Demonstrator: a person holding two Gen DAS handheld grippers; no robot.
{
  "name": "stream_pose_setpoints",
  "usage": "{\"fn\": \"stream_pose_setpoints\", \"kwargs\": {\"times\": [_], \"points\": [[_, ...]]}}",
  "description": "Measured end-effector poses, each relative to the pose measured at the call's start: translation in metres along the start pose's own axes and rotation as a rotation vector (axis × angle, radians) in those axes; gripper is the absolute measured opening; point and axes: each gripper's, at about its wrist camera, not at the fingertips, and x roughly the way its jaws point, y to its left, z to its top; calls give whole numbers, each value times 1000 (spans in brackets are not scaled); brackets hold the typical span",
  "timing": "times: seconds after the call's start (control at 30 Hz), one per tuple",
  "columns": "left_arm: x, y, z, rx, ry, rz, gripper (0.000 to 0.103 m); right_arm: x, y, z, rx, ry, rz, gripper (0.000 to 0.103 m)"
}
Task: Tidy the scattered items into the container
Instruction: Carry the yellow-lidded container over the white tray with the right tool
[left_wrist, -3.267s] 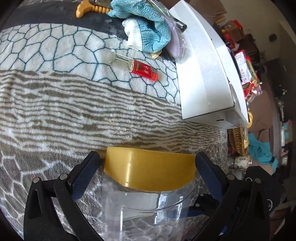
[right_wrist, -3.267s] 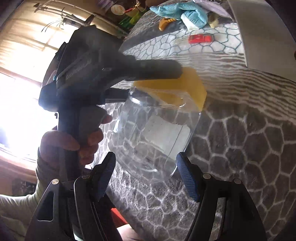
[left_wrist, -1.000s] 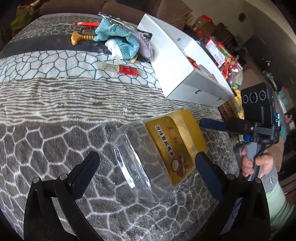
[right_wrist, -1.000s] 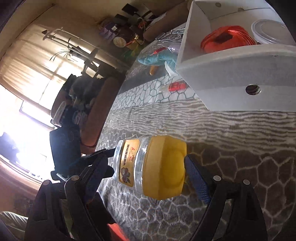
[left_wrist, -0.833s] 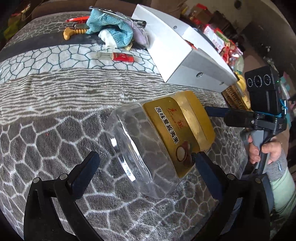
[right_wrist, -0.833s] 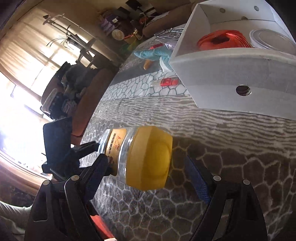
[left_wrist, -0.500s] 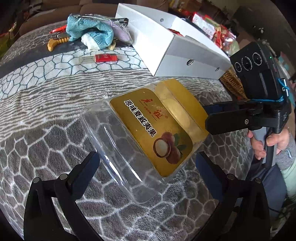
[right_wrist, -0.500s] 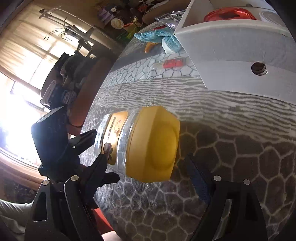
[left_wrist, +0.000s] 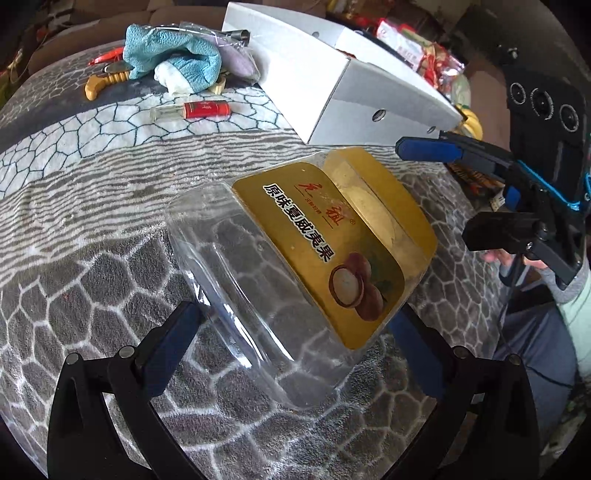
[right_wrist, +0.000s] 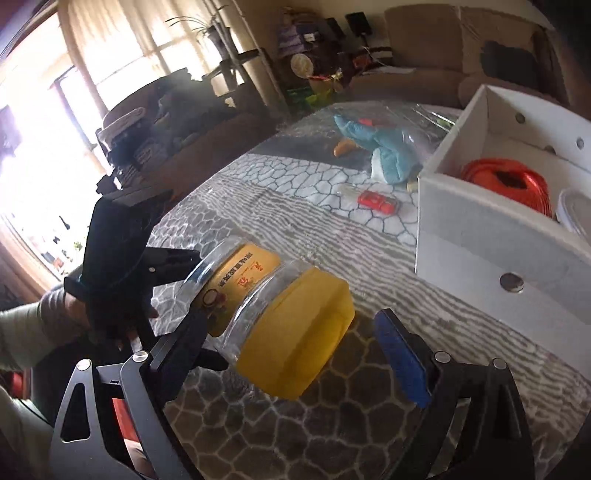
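Note:
A clear plastic jar (left_wrist: 280, 266) with a yellow lid and gold label is held off the blanket, tilted, lid pointing right. My left gripper (left_wrist: 295, 332) is shut on its clear body. In the right wrist view the jar (right_wrist: 273, 317) hangs lid-first between the fingers of my right gripper (right_wrist: 291, 339), which stands open around the lid, not touching. The white box (left_wrist: 343, 85) stands beyond; it holds an orange coil (right_wrist: 506, 181) and a clear lid (right_wrist: 576, 214).
On the patterned blanket (left_wrist: 92, 184) lie a small red-labelled bottle (left_wrist: 195, 109), a blue cloth (left_wrist: 170, 55), a yellow toy handle (left_wrist: 99, 83) and a plastic bag (left_wrist: 236, 59). A sofa (right_wrist: 424, 74) and shelves stand behind.
The jar has been lifted off the blanket and tilted up in my left gripper. My right gripper has come round to the lid end and closer.

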Motion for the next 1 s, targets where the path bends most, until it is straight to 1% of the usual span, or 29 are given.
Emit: {"fn": "stream_pose_setpoints", "kwargs": {"times": [0.03, 0.1, 0.13, 0.2, 0.3, 0.37, 0.43, 0.5, 0.53, 0.6, 0.67, 0.73, 0.8, 0.87, 0.9, 0.93, 1.0], "points": [[-2, 0, 1, 21, 15, -19, 103, -4, 6, -4, -90, -18, 4, 95], [-9, -4, 6, 93, 23, -58, 103, -5, 14, -10, -245, -9, 31, 96], [-13, -7, 10, 144, 18, -75, 103, -2, 16, -12, -289, 13, 56, 96], [-20, -12, 17, 260, 23, -86, 103, 8, 18, -9, -331, 64, 104, 96], [-19, -13, 26, 401, 74, -79, 103, 20, 16, 1, -403, 105, 107, 96], [-13, -12, 30, 467, 127, -66, 103, 25, 9, 8, -415, 122, 123, 96], [-7, -11, 30, 525, 169, -72, 103, 29, -1, 11, -416, 147, 157, 96], [-4, -12, 30, 576, 192, -71, 103, 30, -8, 9, -400, 164, 209, 96], [-2, -12, 29, 595, 196, -70, 103, 30, -10, 8, -396, 163, 219, 96], [-2, -11, 32, 609, 183, -78, 103, 30, -12, 3, -404, 163, 222, 97], [-6, -10, 35, 616, 166, -122, 103, 35, -14, -1, -401, 151, 229, 98], [-12, -9, 35, 635, 158, -149, 103, 42, -13, -3, -374, 149, 260, 98], [-18, -8, 32, 661, 164, -139, 103, 51, -7, -6, -394, 182, 242, 98], [-25, -8, 26, 709, 146, -81, 103, 56, -5, -11, -393, 211, 229, 98], [-29, -8, 23, 740, 130, -62, 103, 56, -5, -13, -383, 201, 219, 98], [-32, -8, 21, 764, 111, -59, 103, 54, -4, -14, -375, 186, 217, 98], [-33, -7, 22, 786, 97, -86, 103, 51, -3, -16, -385, 161, 205, 98]]}}
